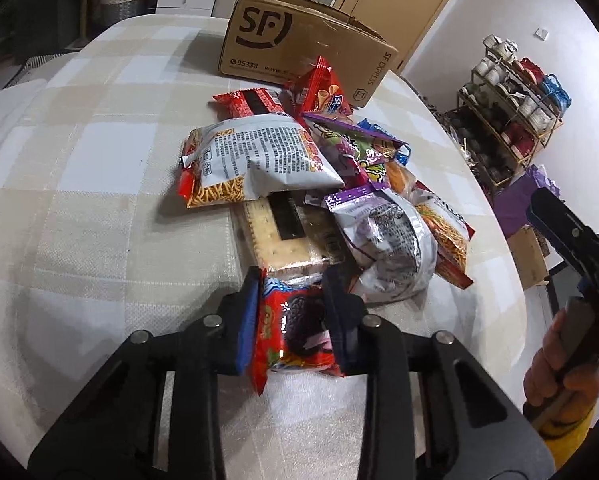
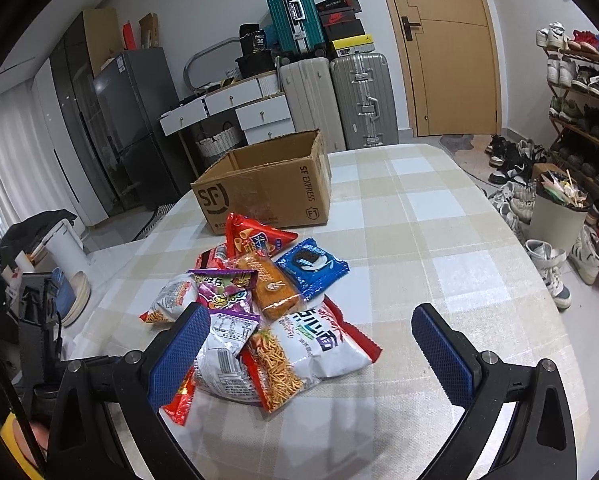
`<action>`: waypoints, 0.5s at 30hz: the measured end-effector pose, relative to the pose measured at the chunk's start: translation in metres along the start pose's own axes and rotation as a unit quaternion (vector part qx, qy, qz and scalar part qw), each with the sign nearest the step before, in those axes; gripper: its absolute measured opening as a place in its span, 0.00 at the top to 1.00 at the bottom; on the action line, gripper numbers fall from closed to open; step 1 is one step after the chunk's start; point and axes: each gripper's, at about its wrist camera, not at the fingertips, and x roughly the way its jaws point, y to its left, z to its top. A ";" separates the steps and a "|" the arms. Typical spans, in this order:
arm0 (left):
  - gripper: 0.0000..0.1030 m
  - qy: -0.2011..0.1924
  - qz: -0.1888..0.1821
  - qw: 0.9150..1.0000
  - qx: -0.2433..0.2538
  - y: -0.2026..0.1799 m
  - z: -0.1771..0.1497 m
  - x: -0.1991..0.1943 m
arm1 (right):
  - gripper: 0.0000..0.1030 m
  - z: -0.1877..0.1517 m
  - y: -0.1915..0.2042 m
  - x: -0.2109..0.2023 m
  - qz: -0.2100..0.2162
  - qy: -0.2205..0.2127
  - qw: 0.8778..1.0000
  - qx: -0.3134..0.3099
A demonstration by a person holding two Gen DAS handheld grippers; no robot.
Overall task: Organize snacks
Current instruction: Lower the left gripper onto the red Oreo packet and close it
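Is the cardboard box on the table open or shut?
Open. The cardboard box has its top flaps up, showing bare inner walls in the right wrist view; whether anything lies at the bottom cannot be told.

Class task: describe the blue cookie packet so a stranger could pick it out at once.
Find the open cardboard box on the checked table; a snack heap lies in front of it. The blue cookie packet lies at the heap's right edge, the only blue wrapper, showing a dark sandwich cookie.

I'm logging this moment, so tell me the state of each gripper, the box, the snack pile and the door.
left gripper: shut on the red cookie packet
right gripper: open, holding nothing, above the pile's near edge
cardboard box: open at the top, upright on the table
snack pile: loose and overlapping on the table, outside the box
door: closed
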 end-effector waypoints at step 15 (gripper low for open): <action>0.85 -0.012 -0.012 1.000 0.007 0.007 -0.009 -0.021 | 0.00 -0.004 0.004 -0.004 -0.001 0.001 1.000 -0.010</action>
